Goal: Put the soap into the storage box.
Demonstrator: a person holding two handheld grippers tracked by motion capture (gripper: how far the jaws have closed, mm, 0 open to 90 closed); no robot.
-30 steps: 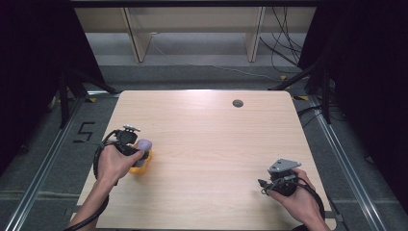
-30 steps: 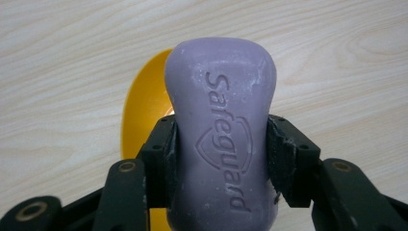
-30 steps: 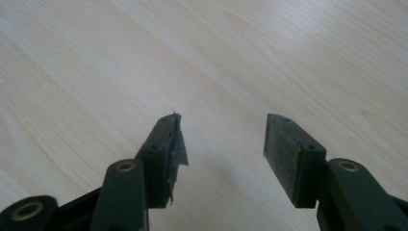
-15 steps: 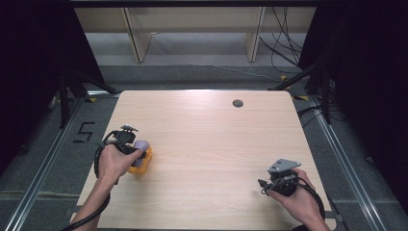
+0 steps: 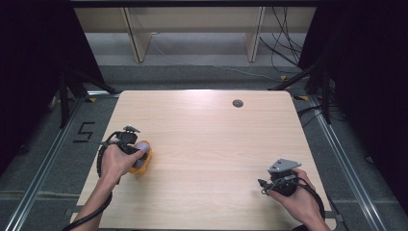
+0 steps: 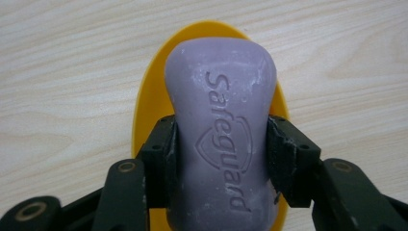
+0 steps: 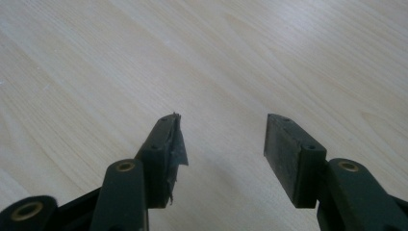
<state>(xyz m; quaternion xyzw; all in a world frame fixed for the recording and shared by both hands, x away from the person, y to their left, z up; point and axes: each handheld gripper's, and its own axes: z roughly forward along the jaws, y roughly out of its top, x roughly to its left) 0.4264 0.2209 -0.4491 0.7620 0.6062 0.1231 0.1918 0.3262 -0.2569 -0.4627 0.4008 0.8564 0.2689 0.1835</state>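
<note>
- Here, at the left side of the wooden table (image 5: 211,139), the left gripper (image 5: 136,150) sits in the person's left hand (image 5: 117,161), with its black cable looping back along the forearm.
- Its jaws pinch a purple bar of Safeguard soap (image 6: 222,134), one black pad pressed on each long side of the bar; the brand name is stamped into the face turned toward the left gripper view's camera.
- The soap is just over a yellow oval soap dish (image 6: 149,106), whose rim shows around the far end and both sides of the bar; whether the bar touches the dish I cannot tell.
- In the high view the soap (image 5: 141,150) and the dish (image 5: 146,161) sit near the table's left edge, about halfway up it.
- Farther back, right of centre, a small dark round spot (image 5: 237,103) marks the tabletop near its far edge.
- At the near right corner, well apart from the soap, the right gripper (image 5: 264,185) is held in the right hand (image 5: 298,195), with a grey three-cornered plate on top.
- Its jaws stand spread with only bare wood between them; one pad (image 7: 174,144) looks ragged at its tip.
</note>
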